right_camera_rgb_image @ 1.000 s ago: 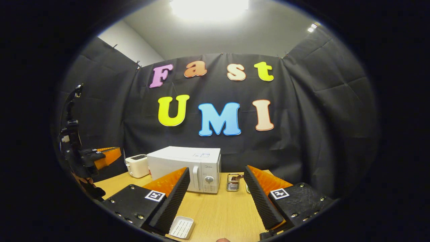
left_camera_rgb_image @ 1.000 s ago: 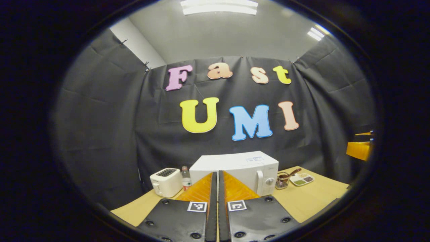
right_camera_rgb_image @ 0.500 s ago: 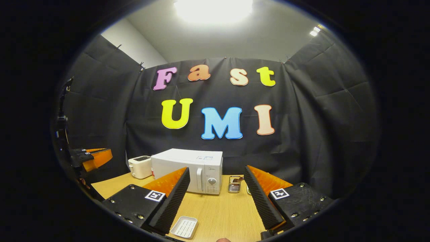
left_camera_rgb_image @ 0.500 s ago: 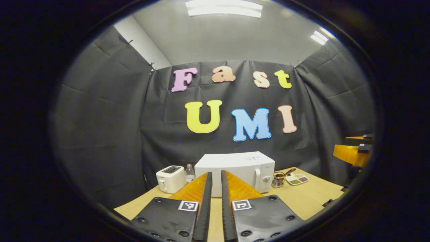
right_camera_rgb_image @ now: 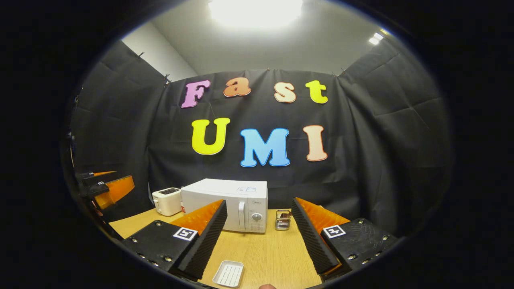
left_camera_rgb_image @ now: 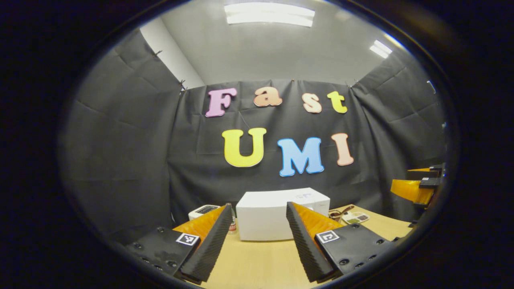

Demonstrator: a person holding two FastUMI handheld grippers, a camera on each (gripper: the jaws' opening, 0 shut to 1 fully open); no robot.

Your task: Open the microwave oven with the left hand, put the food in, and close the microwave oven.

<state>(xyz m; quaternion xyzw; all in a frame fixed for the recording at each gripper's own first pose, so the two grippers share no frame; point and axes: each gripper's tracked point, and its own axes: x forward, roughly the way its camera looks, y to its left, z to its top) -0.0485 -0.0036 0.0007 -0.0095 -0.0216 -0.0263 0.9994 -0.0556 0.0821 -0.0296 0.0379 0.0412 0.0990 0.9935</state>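
While both tools stand spread and empty, the left tool [left_camera_rgb_image: 257, 245] faces the microwave oven [left_camera_rgb_image: 277, 212] straight ahead on the worktop [right_camera_rgb_image: 265, 257]. Just ahead of the right tool [right_camera_rgb_image: 259, 241] lies a white tray [right_camera_rgb_image: 228, 273]. Beyond, the oven's rigid, probably smooth handle [right_camera_rgb_image: 241, 216] beside the dial is the likely hold; the door should swing stiffly.
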